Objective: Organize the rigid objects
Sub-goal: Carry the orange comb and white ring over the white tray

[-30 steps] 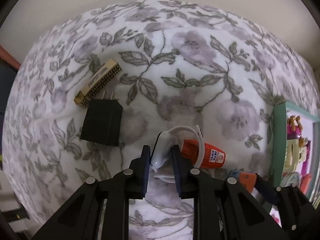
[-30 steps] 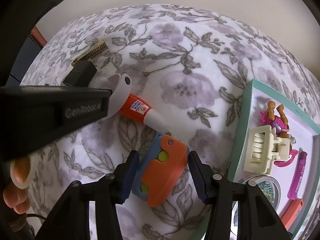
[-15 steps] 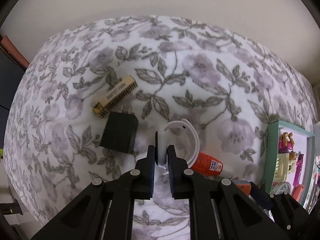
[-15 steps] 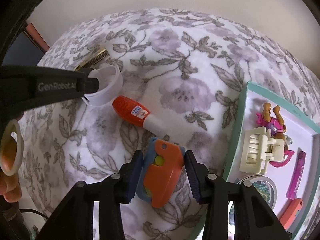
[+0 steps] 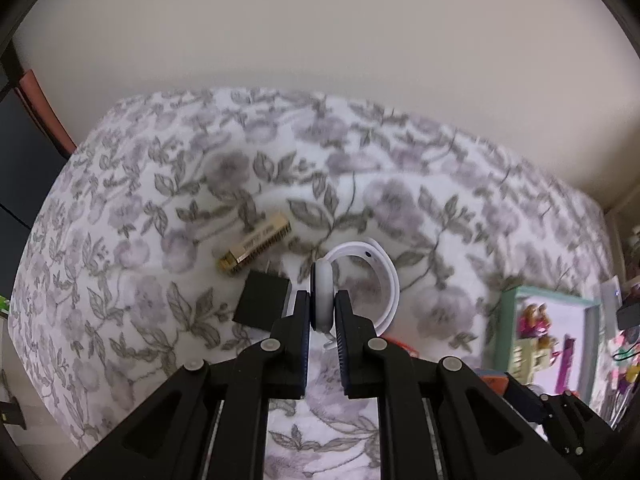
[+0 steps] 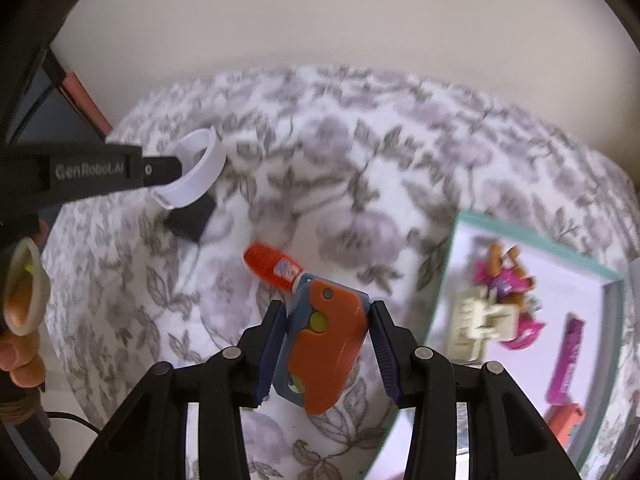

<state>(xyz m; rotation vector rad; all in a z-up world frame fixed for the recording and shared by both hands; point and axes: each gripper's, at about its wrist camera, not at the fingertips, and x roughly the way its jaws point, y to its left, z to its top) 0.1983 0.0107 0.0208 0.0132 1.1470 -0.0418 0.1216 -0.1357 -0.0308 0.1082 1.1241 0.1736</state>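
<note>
My left gripper (image 5: 322,312) is shut on a white wristband (image 5: 384,276), whose thick end is pinched between the pads while its loop sticks out to the right, lifted off the floral cloth. The right wrist view shows the same wristband (image 6: 196,176) hanging from that left gripper (image 6: 160,170). My right gripper (image 6: 326,312) is shut on an orange-and-blue toy (image 6: 324,344), held above the cloth. Below it lies an orange tube (image 6: 272,266). A black charger (image 5: 262,304) and a gold patterned bar (image 5: 256,246) rest on the cloth left of the wristband.
A teal-rimmed tray (image 6: 448,272) at the right holds a cream hair claw (image 6: 476,328), a pink doll (image 6: 504,268), a magenta tube (image 6: 568,360) and an orange piece (image 6: 564,420). A person's hand (image 6: 20,360) shows at the left. A beige wall lies beyond the cloth.
Both grippers closed on their objects and rose from the cloth: the left with the white wristband, the right with the orange-and-blue toy. The orange tube stayed where it lay.
</note>
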